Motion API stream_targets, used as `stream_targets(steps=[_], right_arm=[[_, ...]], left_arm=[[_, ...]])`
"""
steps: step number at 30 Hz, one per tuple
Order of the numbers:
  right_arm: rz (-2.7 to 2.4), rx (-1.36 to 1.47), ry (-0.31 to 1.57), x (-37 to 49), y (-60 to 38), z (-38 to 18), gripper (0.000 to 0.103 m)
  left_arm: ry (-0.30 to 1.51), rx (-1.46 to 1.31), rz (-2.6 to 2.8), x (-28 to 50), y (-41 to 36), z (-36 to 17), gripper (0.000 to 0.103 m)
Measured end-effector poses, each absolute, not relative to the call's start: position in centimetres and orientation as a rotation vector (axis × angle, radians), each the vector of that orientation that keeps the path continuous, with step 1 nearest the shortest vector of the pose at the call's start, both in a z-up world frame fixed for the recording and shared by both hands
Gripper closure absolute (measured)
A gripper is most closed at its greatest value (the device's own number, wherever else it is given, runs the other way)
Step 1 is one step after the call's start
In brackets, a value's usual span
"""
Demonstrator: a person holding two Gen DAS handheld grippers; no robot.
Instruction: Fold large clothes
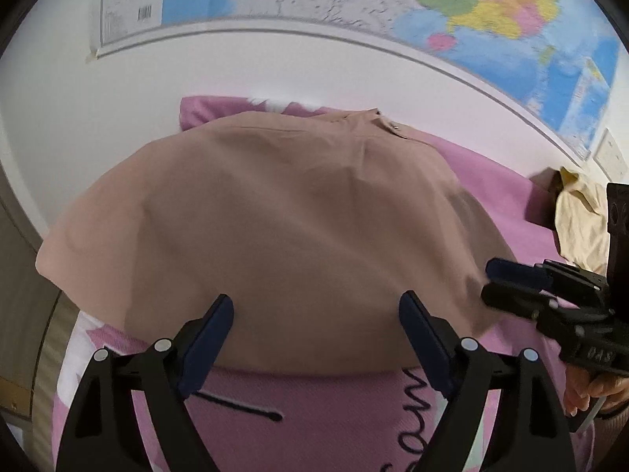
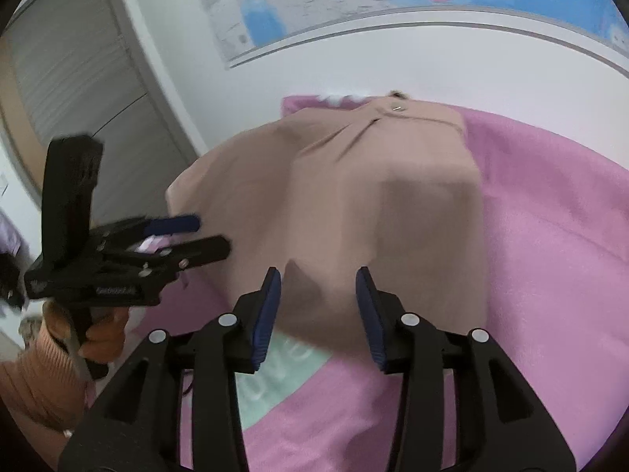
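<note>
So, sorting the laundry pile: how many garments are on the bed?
2 visible: the tan garment spread on the pink bedcover, and a crumpled cream garment at its far right edge. Others may lie outside view.

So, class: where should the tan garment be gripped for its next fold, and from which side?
Probably the near hem of the tan garment, approached from the near side. That edge lies free on the pink blanket, and both the left gripper and right gripper are open there.
</note>
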State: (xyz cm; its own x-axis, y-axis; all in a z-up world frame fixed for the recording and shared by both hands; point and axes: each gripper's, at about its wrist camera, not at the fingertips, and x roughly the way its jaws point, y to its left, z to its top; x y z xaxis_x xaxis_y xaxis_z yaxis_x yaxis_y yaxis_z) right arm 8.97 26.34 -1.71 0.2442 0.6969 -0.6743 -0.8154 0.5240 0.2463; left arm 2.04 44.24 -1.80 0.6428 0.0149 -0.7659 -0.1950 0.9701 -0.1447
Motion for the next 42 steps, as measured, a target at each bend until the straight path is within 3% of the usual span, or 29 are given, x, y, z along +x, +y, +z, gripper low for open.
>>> stream_targets(steps=[7,12,18,23,33,42], right_arm=[[1.022,-0.207,0.853,8.0,26.6,-3.2,0.065],[1.016,-0.185,0.803,7.7,25.7,-1.8,0.057],[0.932,-0.158,0.791,9.7,24.6,-1.4,0.056],[0.905,-0.162,0.883,11.8,24.7,-2.9,0.056],[0.916,-0.130,0.753,16.3,29.0,2.9,0.055],[0.802,-0.164,0.897,20.2,31.4,-2.0,0.058]], left_arm=[[0.891,-0.185,0.141,2.0,43.5,-2.8,0.020],[0.855,-0.156,0.165,1.2,42.4,-1.9,0.020],[0.826,-0.155,0.172,1.1,41.8,-0.9,0.016],[0.849,-0.146,0.207,2.1,41.9,-1.3,0.016],[0.831,-0.165,0.184,5.1,43.5,-0.2,0.016],[0.898,-0.119,0.204,7.1,44.1,-2.4,0.017]])
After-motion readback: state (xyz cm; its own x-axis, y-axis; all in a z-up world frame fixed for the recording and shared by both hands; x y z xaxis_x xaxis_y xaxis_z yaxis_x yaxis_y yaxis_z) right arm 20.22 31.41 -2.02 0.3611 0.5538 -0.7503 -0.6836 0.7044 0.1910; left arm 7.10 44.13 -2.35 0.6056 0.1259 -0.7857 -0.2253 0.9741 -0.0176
